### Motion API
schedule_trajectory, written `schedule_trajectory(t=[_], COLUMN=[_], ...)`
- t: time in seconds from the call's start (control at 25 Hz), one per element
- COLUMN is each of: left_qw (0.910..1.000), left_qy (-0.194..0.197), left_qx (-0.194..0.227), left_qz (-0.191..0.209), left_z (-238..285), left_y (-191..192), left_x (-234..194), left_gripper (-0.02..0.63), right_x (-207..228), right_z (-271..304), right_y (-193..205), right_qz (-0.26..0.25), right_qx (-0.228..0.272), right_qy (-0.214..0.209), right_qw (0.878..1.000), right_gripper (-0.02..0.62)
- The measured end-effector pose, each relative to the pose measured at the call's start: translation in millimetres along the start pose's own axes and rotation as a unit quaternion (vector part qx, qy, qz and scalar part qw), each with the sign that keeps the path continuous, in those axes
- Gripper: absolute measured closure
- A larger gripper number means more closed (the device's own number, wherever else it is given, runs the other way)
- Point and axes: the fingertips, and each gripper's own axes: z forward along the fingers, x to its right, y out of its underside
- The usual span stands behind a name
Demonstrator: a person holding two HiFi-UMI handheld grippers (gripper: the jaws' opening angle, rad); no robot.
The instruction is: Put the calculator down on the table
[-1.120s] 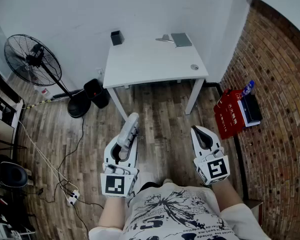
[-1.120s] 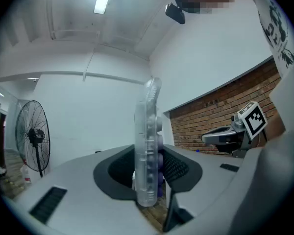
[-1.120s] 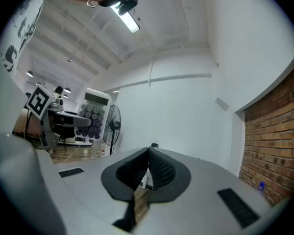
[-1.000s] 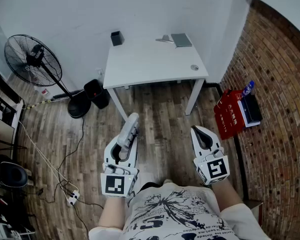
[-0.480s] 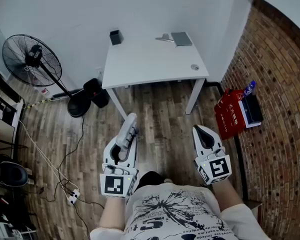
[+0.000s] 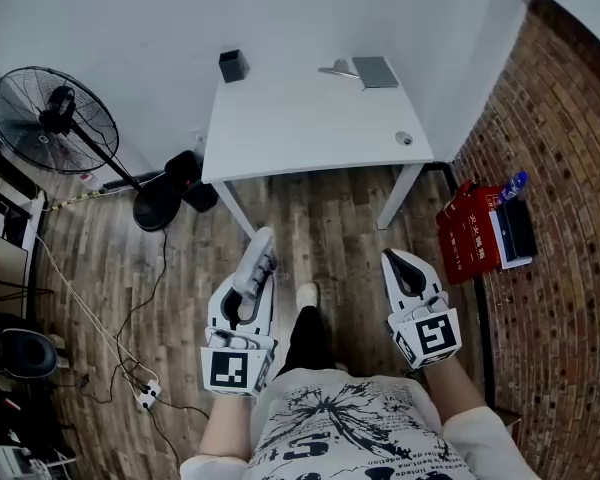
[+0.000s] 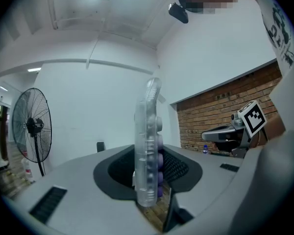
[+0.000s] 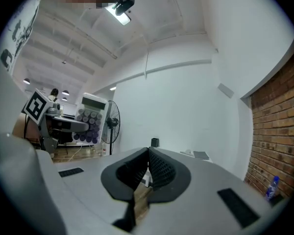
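The left tool (image 6: pixel 250 290) is gripping the calculator (image 6: pixel 259 251) on edge, lower left of centre in the head view, with its jaws partway apart on the flat faces. The case is looking like clear, hard plastic with purple keys: probably light, stiff and a little slick. I'd say holding it low on the faces, as now, is working, though a harder squeeze could be pressing keys. The right tool (image 6: pixel 401 261) is hanging empty, pads meeting. The white surface (image 6: pixel 310 128) is standing well apart, at upper centre.
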Motion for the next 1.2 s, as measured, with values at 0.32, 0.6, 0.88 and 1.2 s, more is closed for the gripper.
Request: schedule_trajectory(t=[0.32, 0.6, 0.88, 1.2], left_qw=[0.9995, 0.9986, 0.9978, 0.9972], left_qy=[0.029, 0.051, 0.061, 0.052], left_qx=[-0.002, 0.003, -0.015, -0.024], left_qz=[-0.014, -0.014, -0.018, -0.047], left_z=[141.4, 257.5, 331.7, 401.9], left_y=[-3.9, -18.5, -10.3, 8.2], left_x=[-74.9, -152.1, -206.1, -226.9], left_gripper=[0.465, 0.466, 0.465, 0.465], right_x=[67.0, 119.4, 150.3, 185.3], right_z=[133.1, 260.9, 345.2, 411.3], right_y=[-8.2, -27.0, -23.4, -3.1], right_qz=[-0.001, 0.002, 0.02, 0.02], right_qx=[-0.015, -0.015, -0.027, -0.049], right_qy=[0.029, 0.063, 0.087, 0.075], right_qw=[0.999, 0.998, 0.996, 0.996], right_gripper=[0.58, 0.58, 0.58, 0.58])
